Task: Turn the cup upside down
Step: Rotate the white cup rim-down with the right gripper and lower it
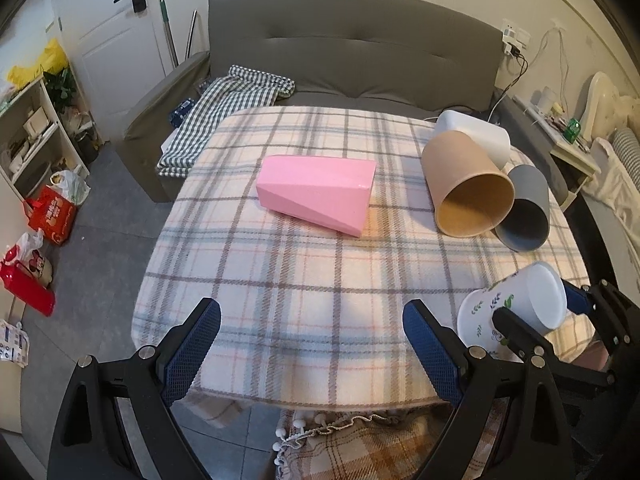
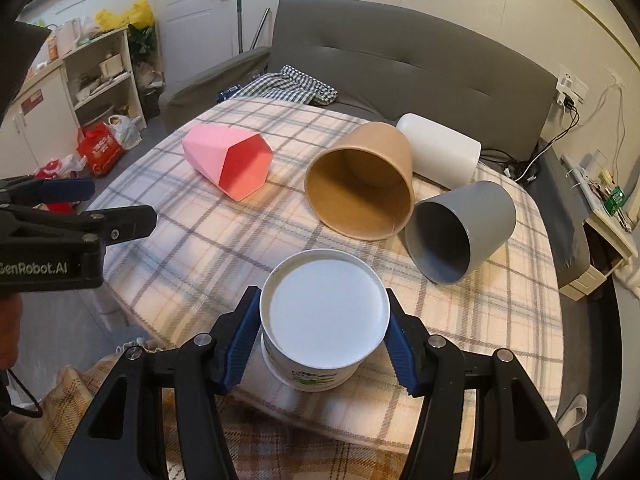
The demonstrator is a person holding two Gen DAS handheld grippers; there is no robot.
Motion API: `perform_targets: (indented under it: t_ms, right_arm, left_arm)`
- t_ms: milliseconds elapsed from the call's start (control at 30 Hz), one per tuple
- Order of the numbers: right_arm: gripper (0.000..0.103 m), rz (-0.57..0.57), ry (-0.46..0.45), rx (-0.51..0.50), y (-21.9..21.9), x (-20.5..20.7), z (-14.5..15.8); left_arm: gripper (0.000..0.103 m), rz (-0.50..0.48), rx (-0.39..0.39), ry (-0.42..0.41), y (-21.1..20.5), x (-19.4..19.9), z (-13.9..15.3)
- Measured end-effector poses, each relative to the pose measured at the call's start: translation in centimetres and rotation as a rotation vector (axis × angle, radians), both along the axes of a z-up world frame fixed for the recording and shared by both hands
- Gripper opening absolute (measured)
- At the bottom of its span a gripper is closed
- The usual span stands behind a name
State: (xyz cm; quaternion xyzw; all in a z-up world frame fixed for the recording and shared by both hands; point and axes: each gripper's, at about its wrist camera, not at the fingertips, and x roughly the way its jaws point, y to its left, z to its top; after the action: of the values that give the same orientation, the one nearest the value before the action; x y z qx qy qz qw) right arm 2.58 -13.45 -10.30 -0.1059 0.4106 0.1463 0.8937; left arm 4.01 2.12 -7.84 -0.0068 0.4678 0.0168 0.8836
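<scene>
My right gripper (image 2: 324, 336) is shut on a white paper cup (image 2: 324, 312) with a green floral print. The cup is held mouth down, tilted, with its flat base facing the camera, over the near edge of the plaid-covered table (image 2: 200, 240). In the left wrist view the same cup (image 1: 532, 300) sits at the lower right between the right gripper's fingers (image 1: 516, 330). My left gripper (image 1: 312, 340) is open and empty at the table's near edge.
Other cups lie on their sides on the table: a pink faceted one (image 1: 316, 194), a brown one (image 1: 464, 188), a grey one (image 1: 524, 208) and a white one (image 1: 476, 136). A grey sofa (image 1: 360, 48) stands behind. Shelves and bags are at the left.
</scene>
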Motion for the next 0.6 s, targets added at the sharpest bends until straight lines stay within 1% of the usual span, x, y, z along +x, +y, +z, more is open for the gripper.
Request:
perform_targets:
  t_ms: [133, 333, 400, 433, 500, 600]
  right_arm:
    - [0.058, 0.001, -0.025, -0.023, 0.3, 0.6, 0.0]
    - [0.059, -0.003, -0.03, -0.009, 0.2, 0.9, 0.2]
    - [0.069, -0.001, -0.032, 0.022, 0.1, 0.7, 0.7]
    - [0.076, -0.002, -0.049, 0.033, 0.0, 0.4, 1.2]
    - [0.077, -0.003, -0.087, 0.046, -0.1, -0.2, 2.3]
    - [0.077, -0.008, -0.111, 0.065, -0.5, -1.0, 3.6]
  left_arm:
    - [0.095, 0.008, -0.003, 0.004, 0.0, -0.3, -0.1]
    - [0.095, 0.005, -0.003, -0.002, -0.1, -1.0, 0.2]
    - [0.095, 0.004, -0.007, -0.01, -0.3, -1.3, 0.6]
    - [0.095, 0.004, -0.008, -0.019, -0.3, -1.5, 0.9]
    - [0.095, 0.005, -0.009, -0.037, -0.4, -2.0, 1.6]
    - [0.095, 0.013, -0.006, -0.072, -0.7, -3.0, 2.9]
